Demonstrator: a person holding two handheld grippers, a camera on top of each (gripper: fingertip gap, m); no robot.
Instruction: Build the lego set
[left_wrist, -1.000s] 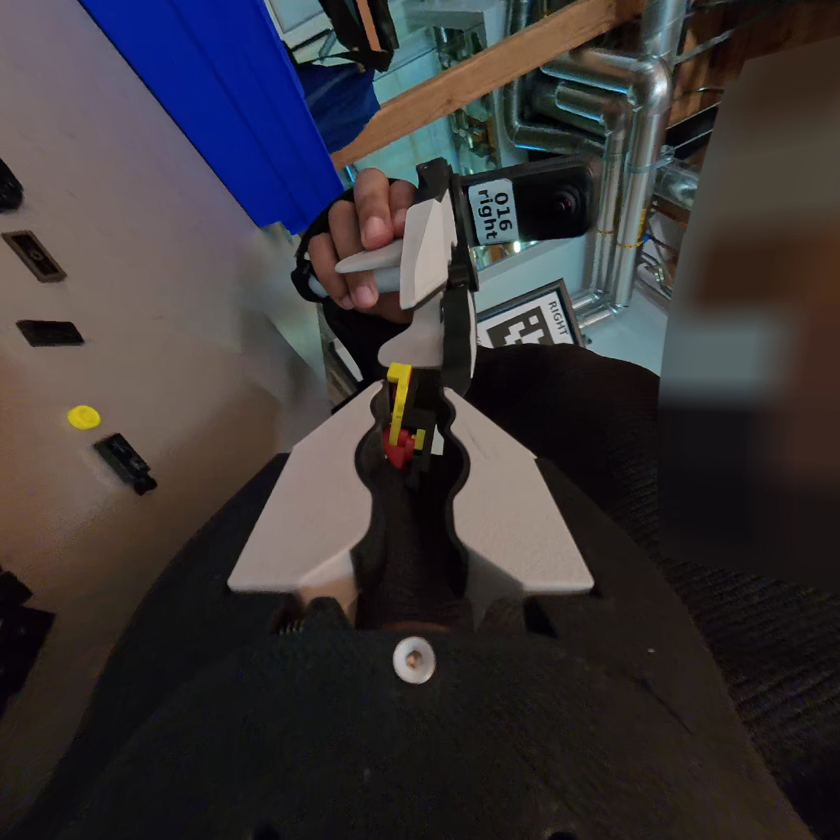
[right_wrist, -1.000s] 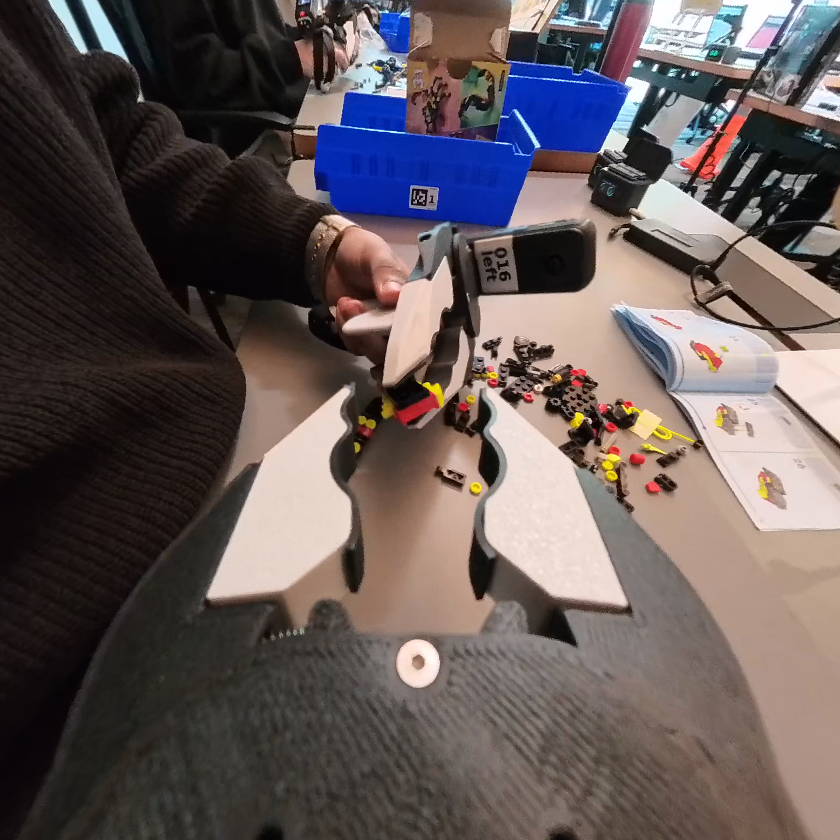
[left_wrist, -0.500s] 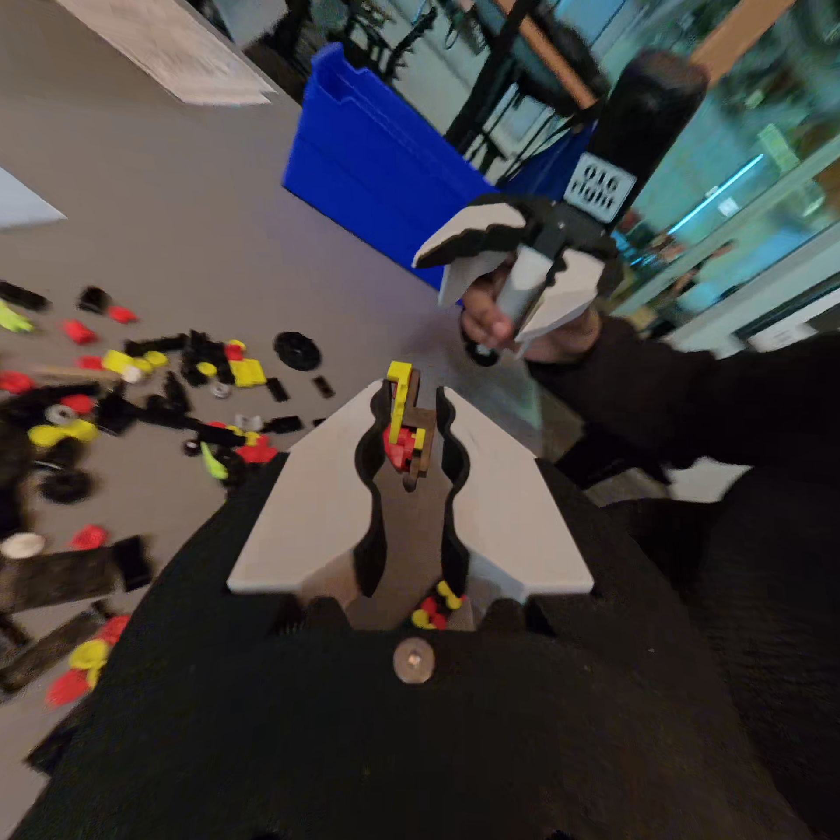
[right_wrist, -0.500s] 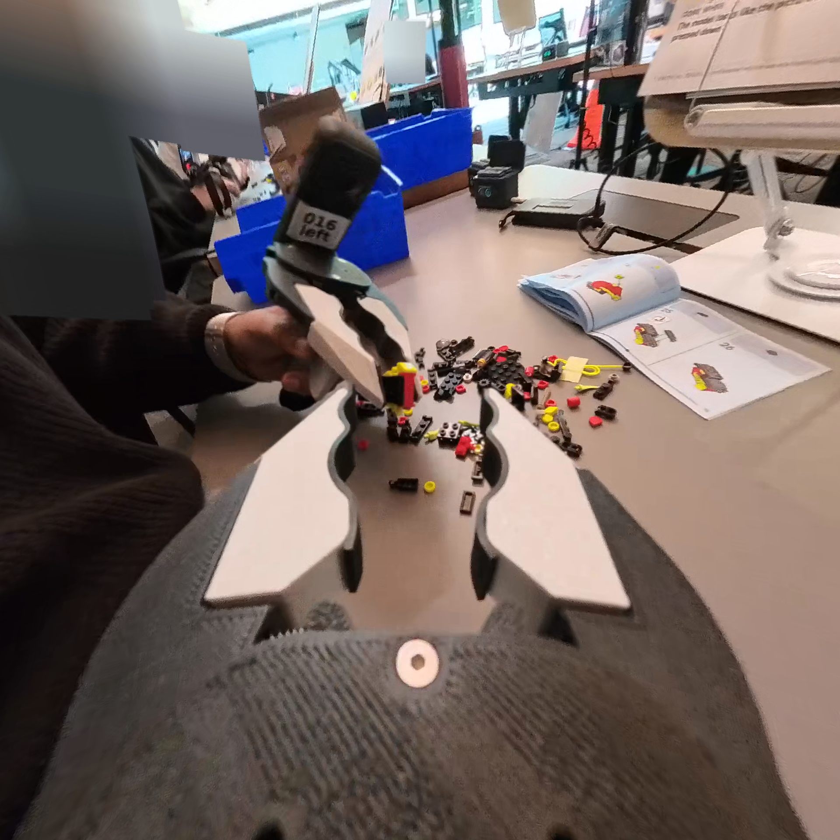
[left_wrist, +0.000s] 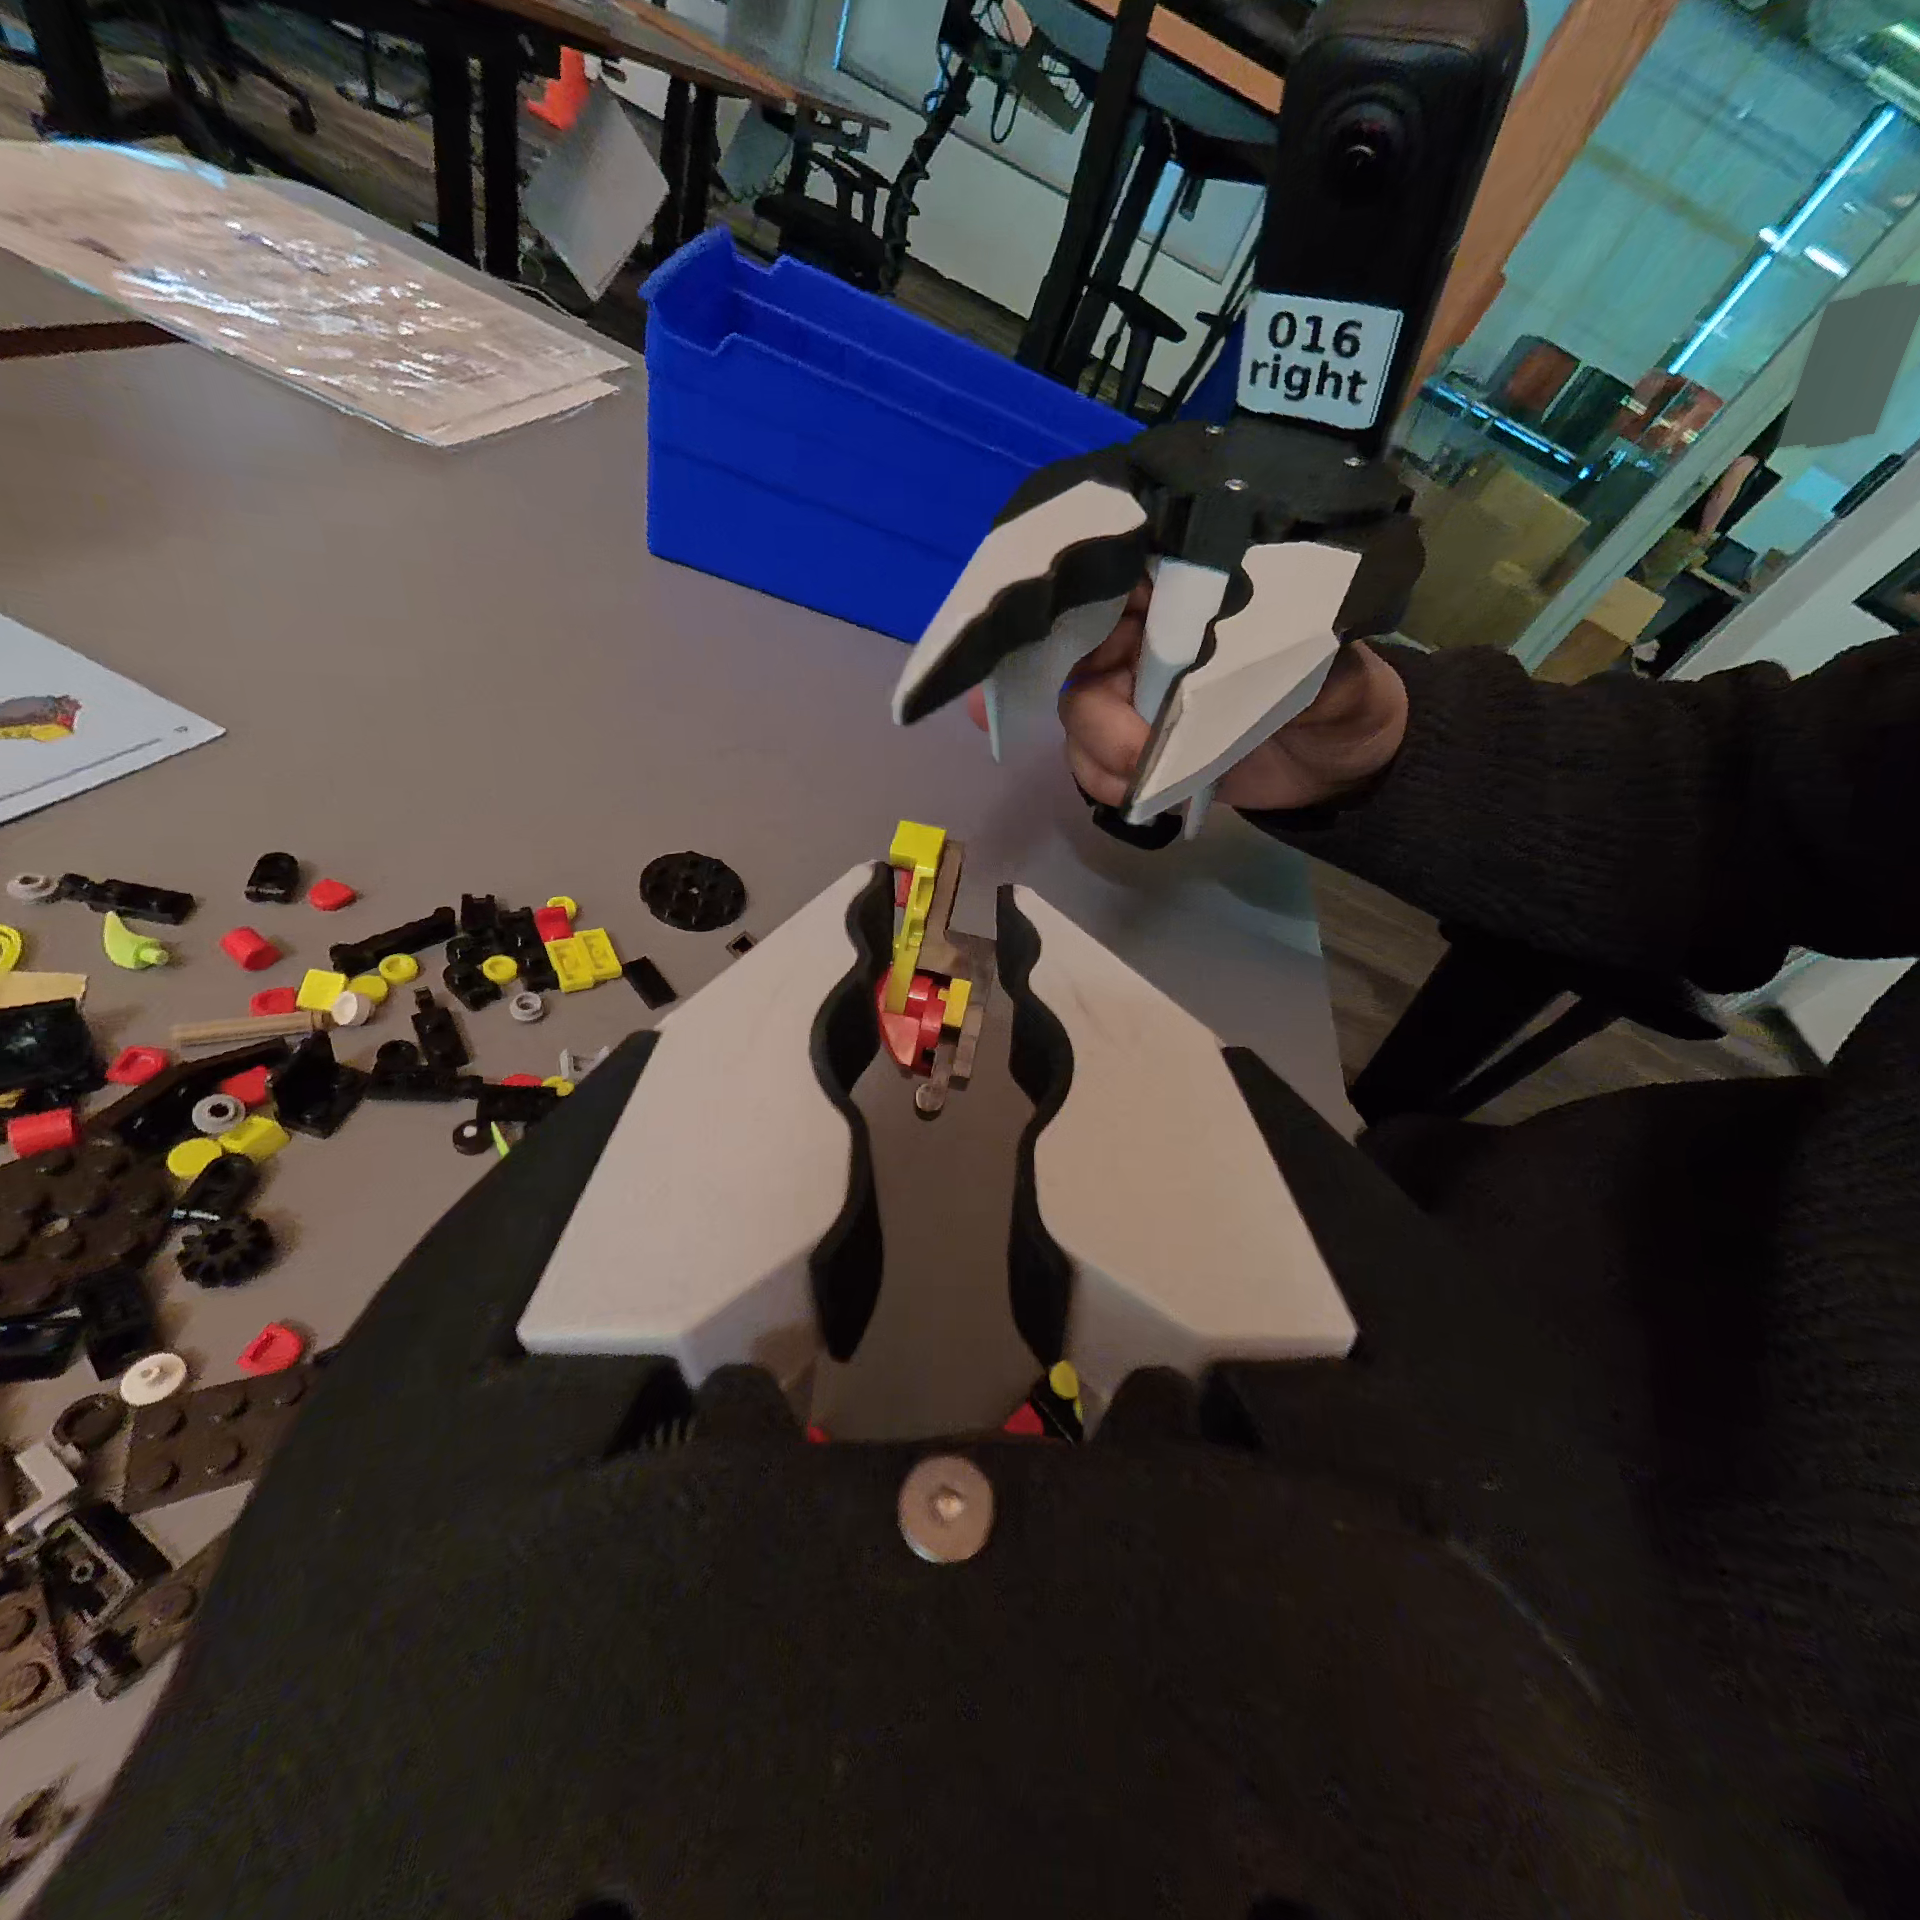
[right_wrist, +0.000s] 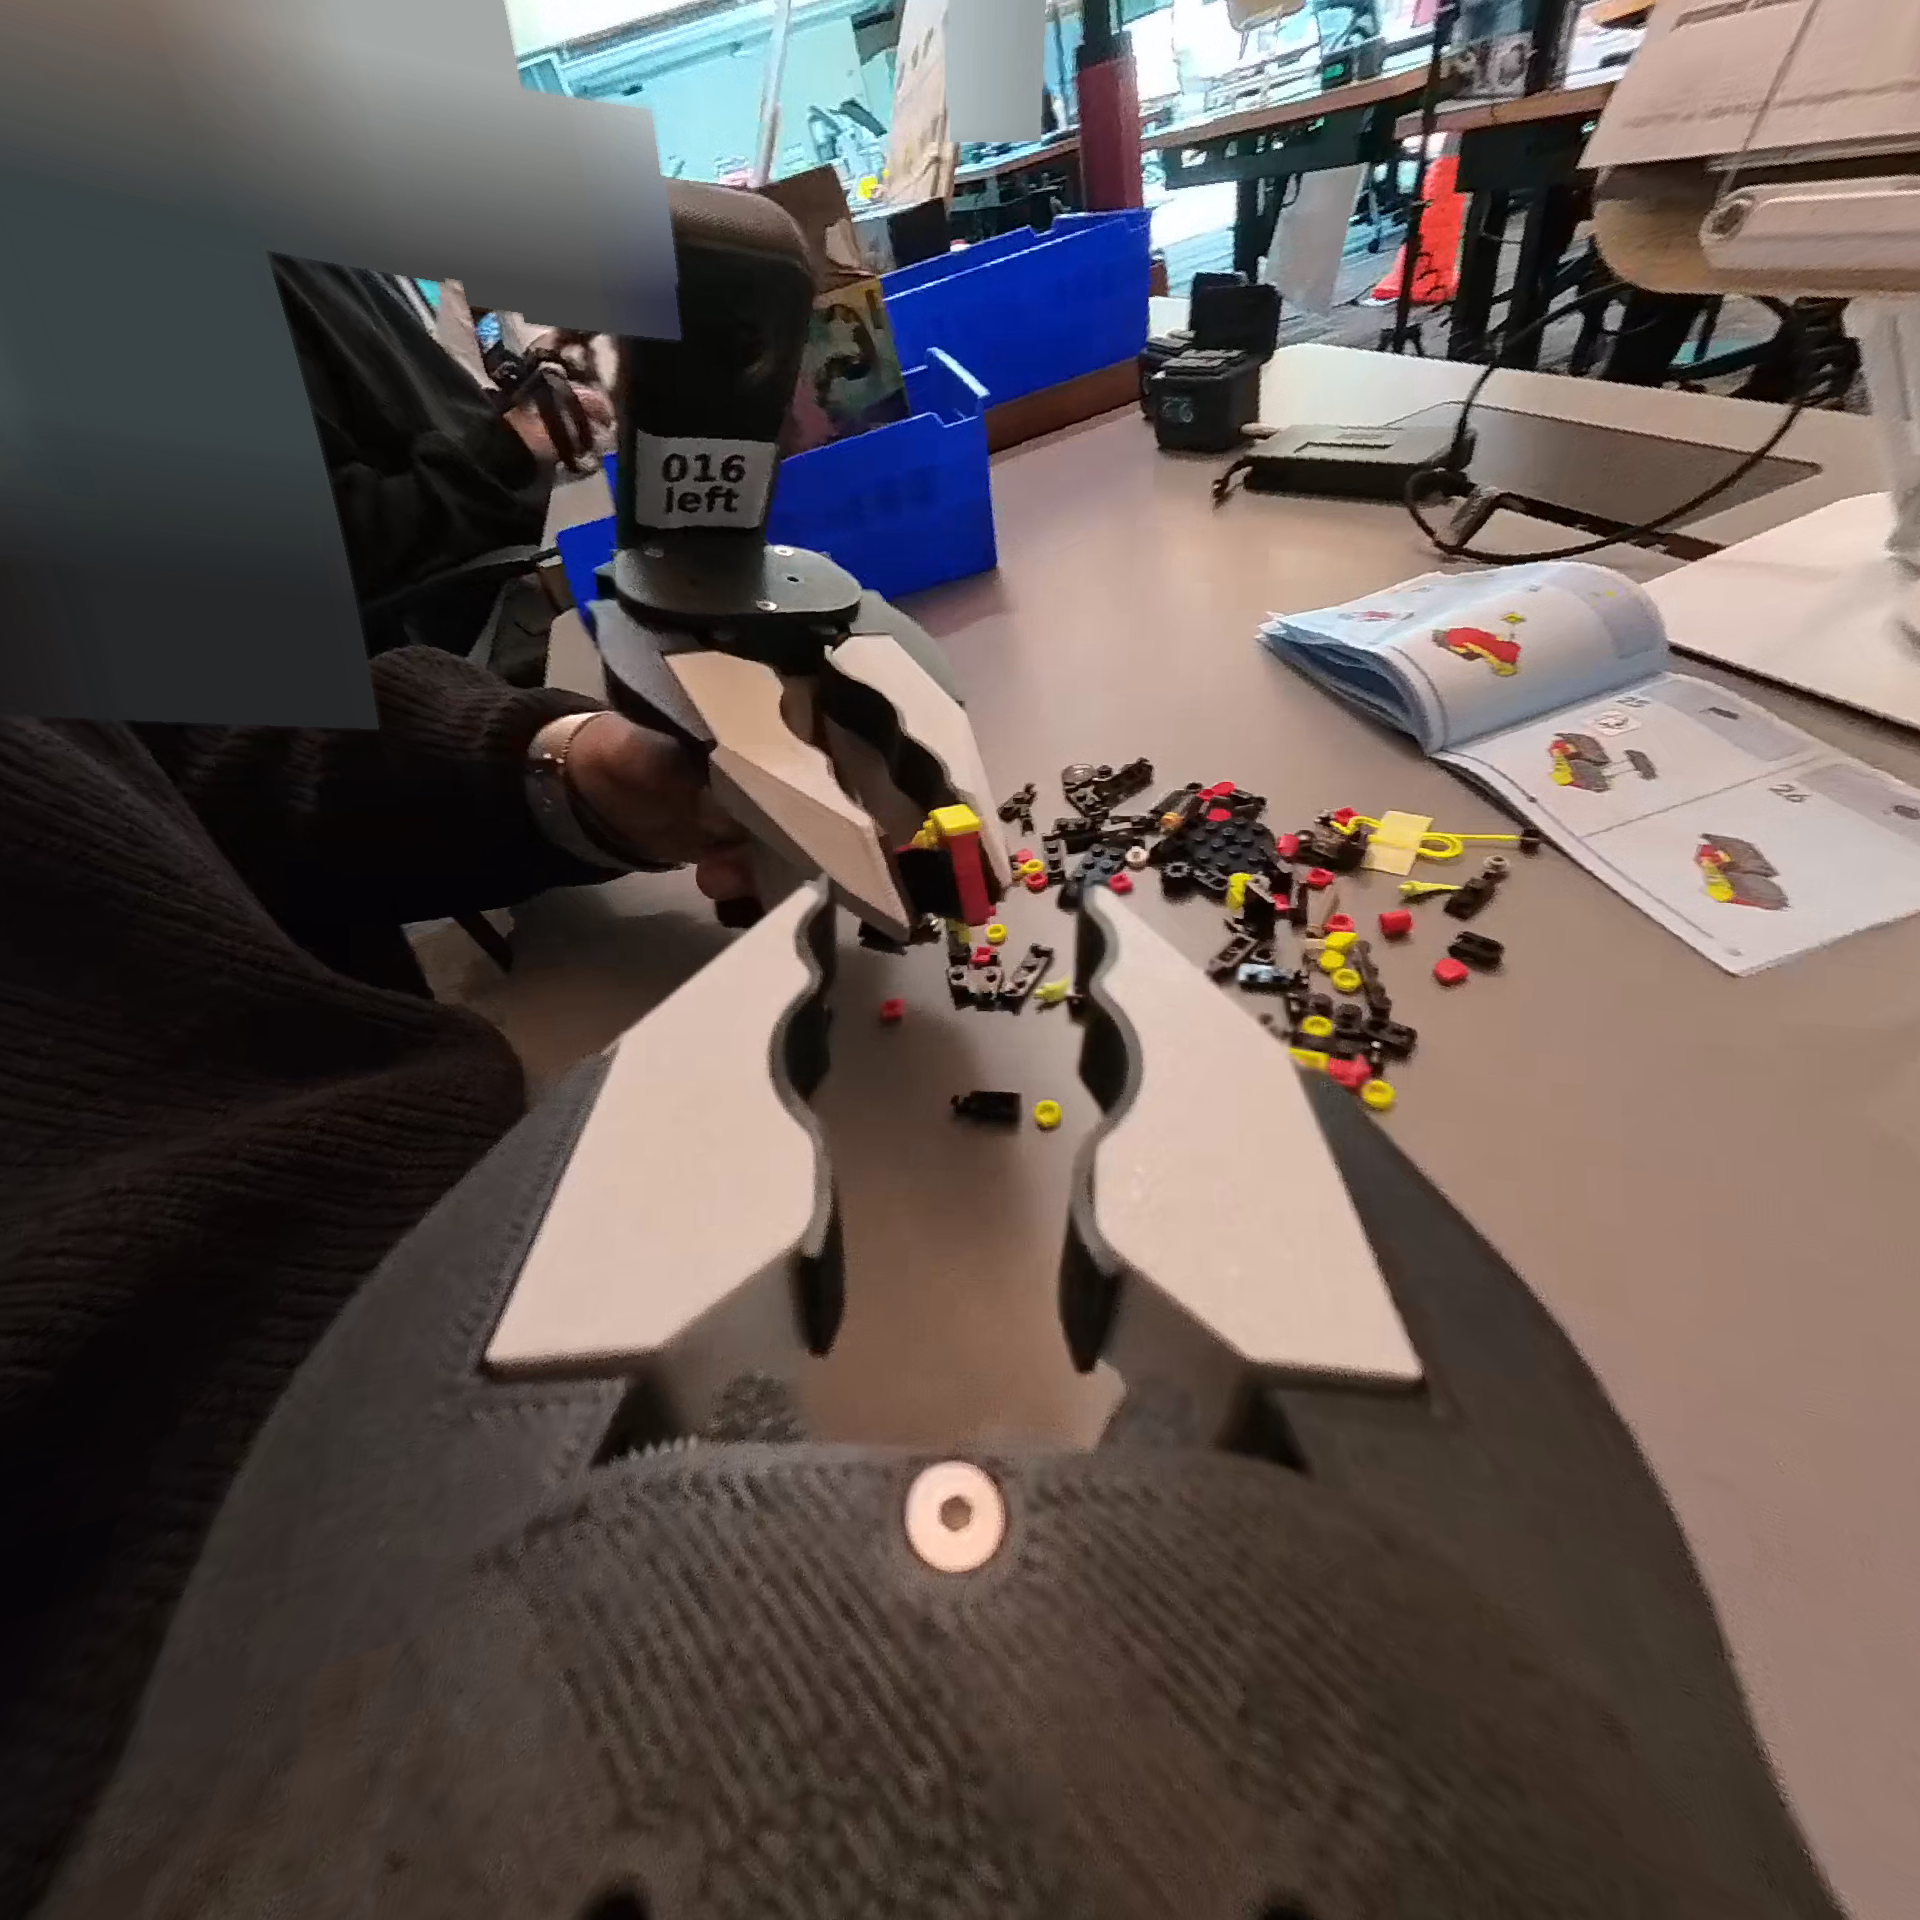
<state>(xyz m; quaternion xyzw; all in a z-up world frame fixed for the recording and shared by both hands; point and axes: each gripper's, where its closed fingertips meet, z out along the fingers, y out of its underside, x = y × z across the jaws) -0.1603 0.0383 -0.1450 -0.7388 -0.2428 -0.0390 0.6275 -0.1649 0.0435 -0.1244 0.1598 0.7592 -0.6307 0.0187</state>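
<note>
The left gripper (left_wrist: 940, 904) is clenched on a small yellow, red and black lego build (left_wrist: 928, 982), held above the counter (left_wrist: 468, 644) near its front edge. The right gripper (right_wrist: 951, 909) is released and empty, jaws apart, hovering just beside the build. Loose bricks (right_wrist: 1247, 894) lie mid-counter, a booklet (right_wrist: 1621, 748) toward the right edge, a blue bin (left_wrist: 831, 447) at the far edge.
</note>
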